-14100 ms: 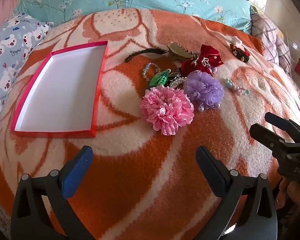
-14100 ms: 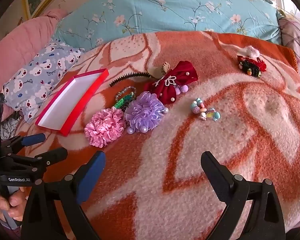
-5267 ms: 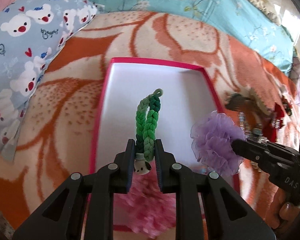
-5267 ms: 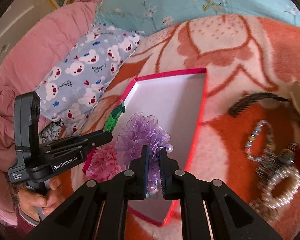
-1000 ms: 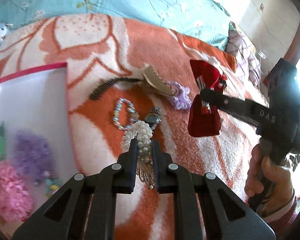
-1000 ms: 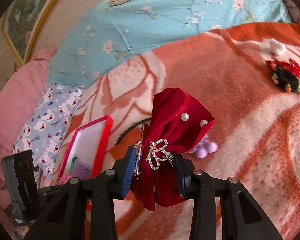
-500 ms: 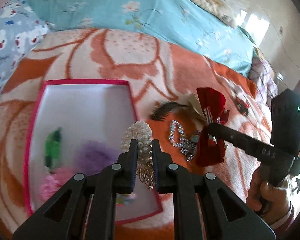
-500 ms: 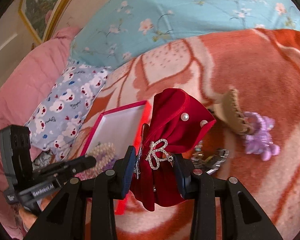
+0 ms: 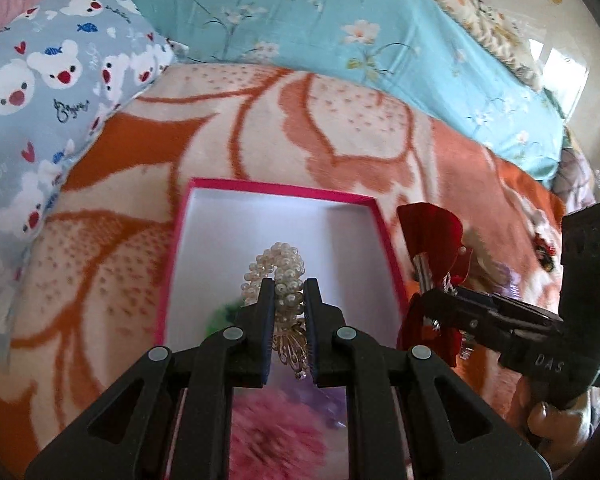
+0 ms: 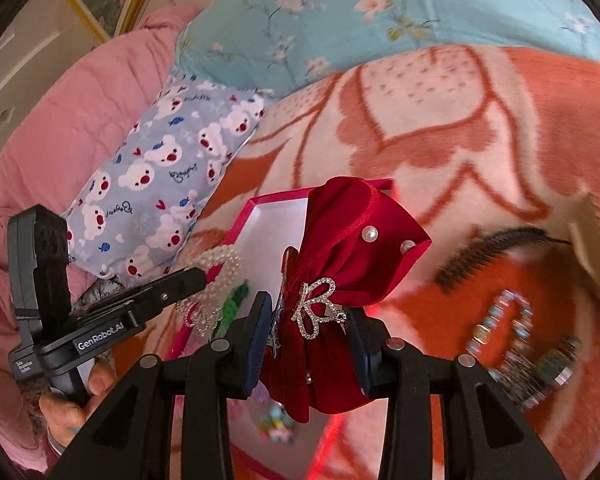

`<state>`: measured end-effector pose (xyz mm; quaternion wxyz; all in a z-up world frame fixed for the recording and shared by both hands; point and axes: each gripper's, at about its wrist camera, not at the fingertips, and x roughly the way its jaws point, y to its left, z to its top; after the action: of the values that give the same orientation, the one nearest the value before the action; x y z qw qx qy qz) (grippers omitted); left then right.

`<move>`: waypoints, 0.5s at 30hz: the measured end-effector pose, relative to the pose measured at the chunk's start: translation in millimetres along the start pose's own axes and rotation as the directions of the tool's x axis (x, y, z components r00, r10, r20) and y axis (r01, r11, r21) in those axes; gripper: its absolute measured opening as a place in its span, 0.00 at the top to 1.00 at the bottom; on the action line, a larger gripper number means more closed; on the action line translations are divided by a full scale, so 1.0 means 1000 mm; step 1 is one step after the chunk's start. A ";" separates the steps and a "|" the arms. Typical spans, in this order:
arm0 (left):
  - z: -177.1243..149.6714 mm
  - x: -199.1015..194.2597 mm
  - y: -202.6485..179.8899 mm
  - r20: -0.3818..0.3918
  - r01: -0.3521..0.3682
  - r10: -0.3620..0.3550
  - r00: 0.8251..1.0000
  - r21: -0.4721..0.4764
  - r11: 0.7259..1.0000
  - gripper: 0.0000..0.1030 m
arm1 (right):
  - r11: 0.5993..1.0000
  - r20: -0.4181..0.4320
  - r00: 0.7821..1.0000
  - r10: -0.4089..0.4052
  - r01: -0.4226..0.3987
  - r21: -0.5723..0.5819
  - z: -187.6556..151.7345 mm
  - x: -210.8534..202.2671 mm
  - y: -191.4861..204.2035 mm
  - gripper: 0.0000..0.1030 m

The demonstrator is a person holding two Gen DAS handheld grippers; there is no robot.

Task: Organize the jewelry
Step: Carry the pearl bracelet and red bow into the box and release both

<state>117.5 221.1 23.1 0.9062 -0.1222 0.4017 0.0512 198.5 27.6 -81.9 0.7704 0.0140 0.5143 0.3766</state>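
Midair, left claw (image 9: 286, 300) pinches pearl bracelet (image 9: 278, 268) above white tray (image 9: 236, 232); right claw (image 10: 306, 334) clamps red bow (image 10: 352, 248) at tray's 3 o'clock edge. Best lower each over bare floor toward 12 o'clock, clear of pink flower (image 9: 276, 432), then release.

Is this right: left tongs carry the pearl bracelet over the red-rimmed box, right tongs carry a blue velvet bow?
Not quite. The bow in the right tongs is red velvet, not blue; the right wrist view shows it clearly. The rest stands: the left tongs carry the pearl bracelet over the red-rimmed box.
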 end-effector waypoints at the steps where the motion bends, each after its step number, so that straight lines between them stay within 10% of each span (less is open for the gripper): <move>1: 0.002 0.002 0.003 0.004 -0.011 0.011 1.000 0.002 1.000 0.89 | 1.000 -0.012 1.000 0.003 -0.003 -0.006 0.003 0.009 0.003 0.64; 15: 0.019 0.058 0.038 -0.039 -0.126 0.126 0.991 -0.002 0.992 0.89 | 0.998 -0.122 0.992 -0.023 0.017 -0.053 0.029 0.101 -0.001 0.72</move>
<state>162.7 262.2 -14.3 0.8929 -0.0995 0.4260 0.1066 241.3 97.3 -147.5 0.7411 -0.0342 0.5510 0.3821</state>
